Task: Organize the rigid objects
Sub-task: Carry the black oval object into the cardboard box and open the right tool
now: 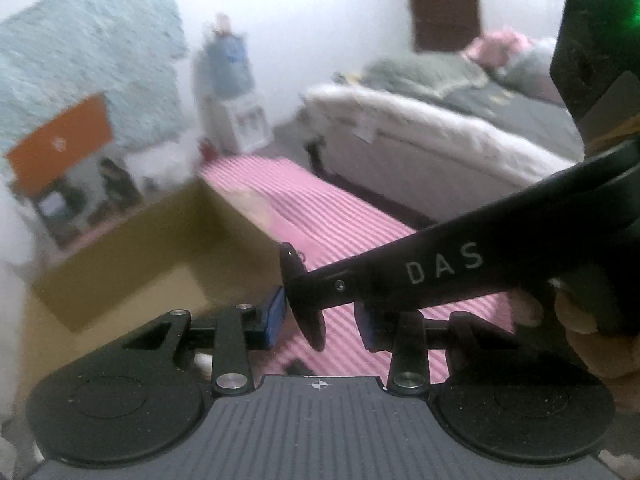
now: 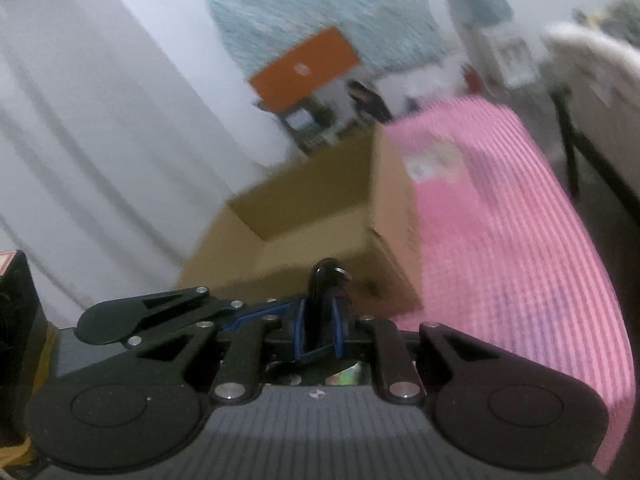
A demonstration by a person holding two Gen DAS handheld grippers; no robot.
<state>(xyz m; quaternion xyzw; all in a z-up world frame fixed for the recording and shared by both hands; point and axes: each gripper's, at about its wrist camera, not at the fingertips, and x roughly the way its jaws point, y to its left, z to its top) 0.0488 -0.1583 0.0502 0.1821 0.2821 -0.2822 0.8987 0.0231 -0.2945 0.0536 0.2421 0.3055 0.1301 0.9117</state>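
Observation:
My right gripper (image 2: 318, 320) is shut on a small flat black object (image 2: 325, 280) with a metal ring at its top, pinched between the blue pads (image 2: 298, 328). It hangs in front of an open cardboard box (image 2: 320, 208). In the left wrist view the same black object (image 1: 302, 300) sits between the pads of my left gripper (image 1: 322, 322). The left blue pad (image 1: 276, 316) is close beside it, and a gap shows on the other side. The right gripper's black side arm marked DAS (image 1: 440, 264) crosses in from the right, with a hand (image 1: 580, 320) below it.
The cardboard box (image 1: 120, 248) stands on a pink striped mat (image 1: 320, 208). Behind it are an orange-topped carton (image 1: 60, 144), a water dispenser (image 1: 236, 92) and a bed (image 1: 440, 132). A white curtain (image 2: 80, 140) and a black box (image 2: 16, 320) are at the left.

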